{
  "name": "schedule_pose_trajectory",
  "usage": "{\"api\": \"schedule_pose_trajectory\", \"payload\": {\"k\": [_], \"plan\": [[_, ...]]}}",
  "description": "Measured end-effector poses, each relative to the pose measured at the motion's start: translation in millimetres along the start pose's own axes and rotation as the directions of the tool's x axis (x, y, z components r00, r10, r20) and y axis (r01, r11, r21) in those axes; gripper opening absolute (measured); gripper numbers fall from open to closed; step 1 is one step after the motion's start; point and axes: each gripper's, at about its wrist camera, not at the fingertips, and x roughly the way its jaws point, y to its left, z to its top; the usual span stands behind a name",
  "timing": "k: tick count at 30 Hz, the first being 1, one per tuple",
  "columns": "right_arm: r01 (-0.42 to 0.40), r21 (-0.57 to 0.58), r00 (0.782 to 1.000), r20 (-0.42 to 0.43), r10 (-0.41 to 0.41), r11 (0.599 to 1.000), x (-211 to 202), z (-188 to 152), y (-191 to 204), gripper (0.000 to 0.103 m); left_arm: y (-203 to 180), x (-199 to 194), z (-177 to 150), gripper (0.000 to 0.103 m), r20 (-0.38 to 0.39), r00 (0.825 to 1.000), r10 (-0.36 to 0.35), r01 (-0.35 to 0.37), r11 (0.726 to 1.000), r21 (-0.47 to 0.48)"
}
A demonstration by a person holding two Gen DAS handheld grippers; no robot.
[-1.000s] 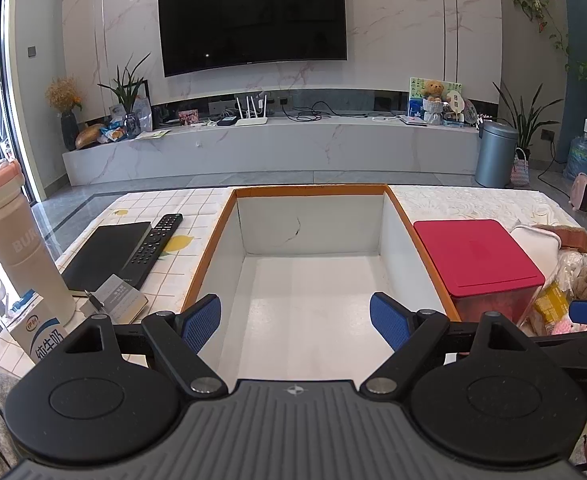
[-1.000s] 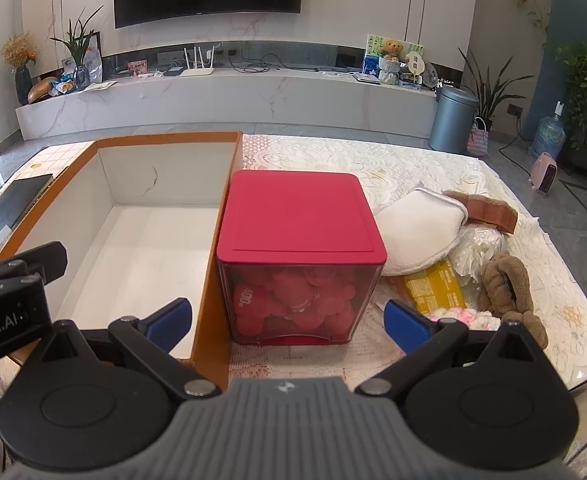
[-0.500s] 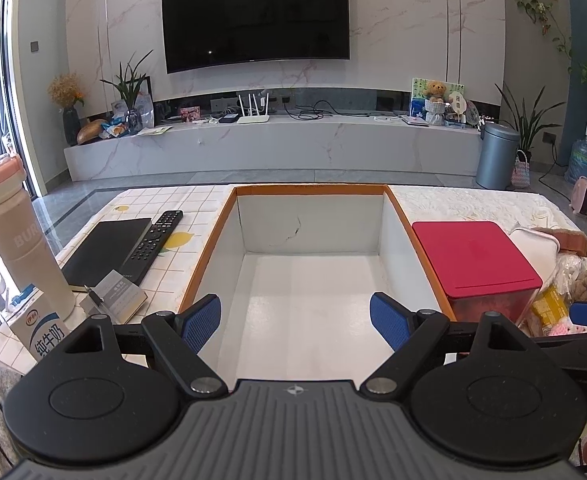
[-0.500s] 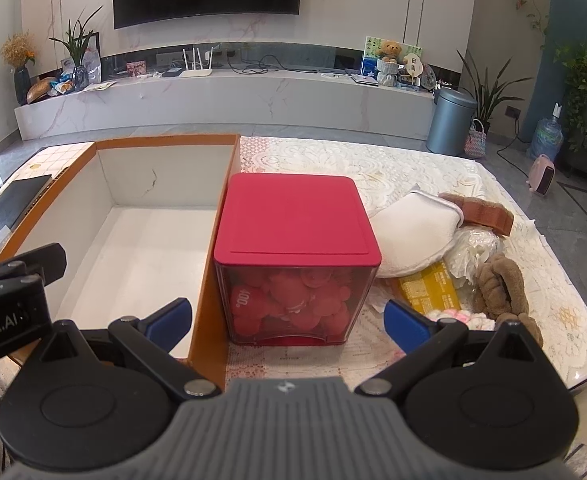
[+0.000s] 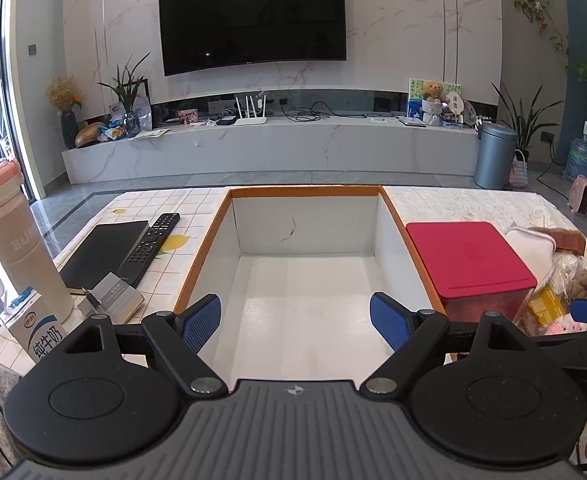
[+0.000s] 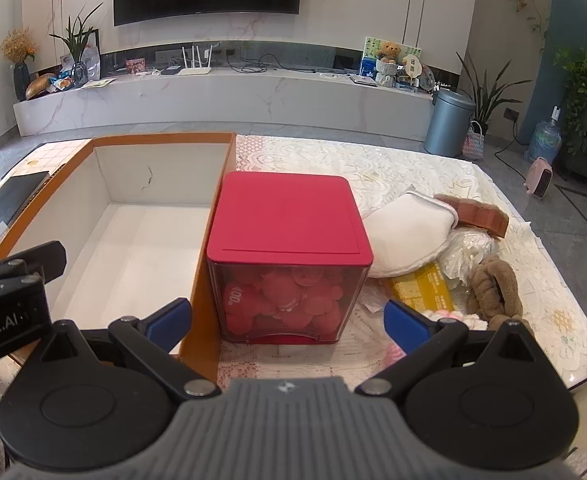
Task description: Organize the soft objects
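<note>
At the upper centre we see a television (image 5: 253, 20) on the marble wall. At left, a remote (image 5: 149, 242) lies beside a black notebook (image 5: 101, 252); a bottle (image 5: 17, 240) stands upright by a milk carton (image 5: 39, 336). At right stands a bin (image 5: 493, 156).

- orange-rimmed box (image 5: 305, 300) interior empty, open from above, walls all round
- red-lidded container (image 6: 289, 256) touching box's right wall, blocks that side
- soft pile (image 6: 445, 256) crowds surface right of container
</note>
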Motion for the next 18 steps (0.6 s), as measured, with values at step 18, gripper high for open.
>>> {"api": "schedule_pose_trajectory", "payload": {"k": [18], "plan": [[0.055,0.159,0.992,0.101,-0.072,0.986,-33,8,-66,0.100,-60,-15,33,0.099,0.036,0.995,-0.095,0.095,0.995,0.009]]}}
